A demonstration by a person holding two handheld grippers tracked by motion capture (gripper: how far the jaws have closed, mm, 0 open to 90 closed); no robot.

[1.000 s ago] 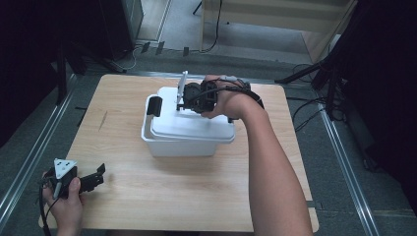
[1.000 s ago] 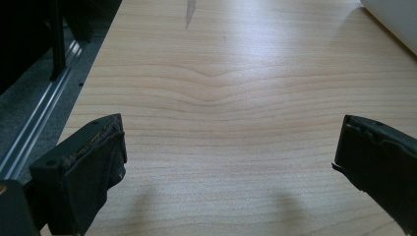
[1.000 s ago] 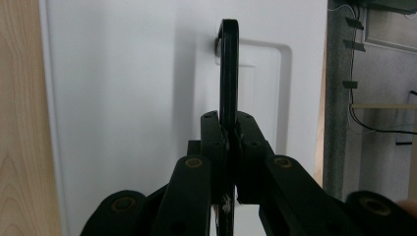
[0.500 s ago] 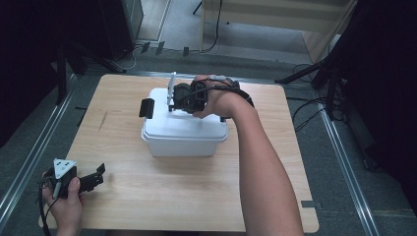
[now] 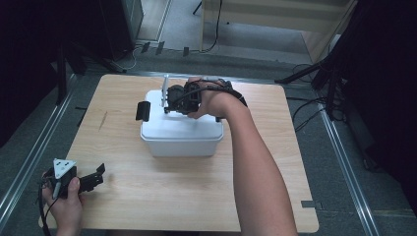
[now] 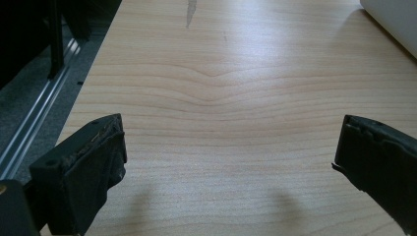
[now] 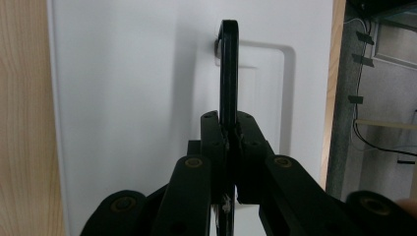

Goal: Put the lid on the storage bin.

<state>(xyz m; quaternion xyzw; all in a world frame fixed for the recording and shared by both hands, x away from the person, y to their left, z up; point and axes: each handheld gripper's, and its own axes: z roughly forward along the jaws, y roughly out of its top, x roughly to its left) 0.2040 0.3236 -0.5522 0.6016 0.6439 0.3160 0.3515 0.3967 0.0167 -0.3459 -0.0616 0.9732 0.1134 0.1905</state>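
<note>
Finding no readable text, labels, brands, numbers or signs anywhere: not on the white box (image 5: 181, 132), nor on the table (image 5: 275, 147).

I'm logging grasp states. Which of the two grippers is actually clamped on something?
The right gripper, over the white box: its jaws pinch the lid's black handle. The left gripper gapes open above bare table.

Bright tabletop, dark surroundings, soft shadows

Light wooden table top (image 5: 187, 196), grain running lengthwise, dark streak (image 5: 103, 120) near left edge. Grey carpeted floor (image 5: 354, 162) around. Metal rails (image 5: 29, 162) flank table. Black cables (image 5: 305, 105) trail at right.
</note>
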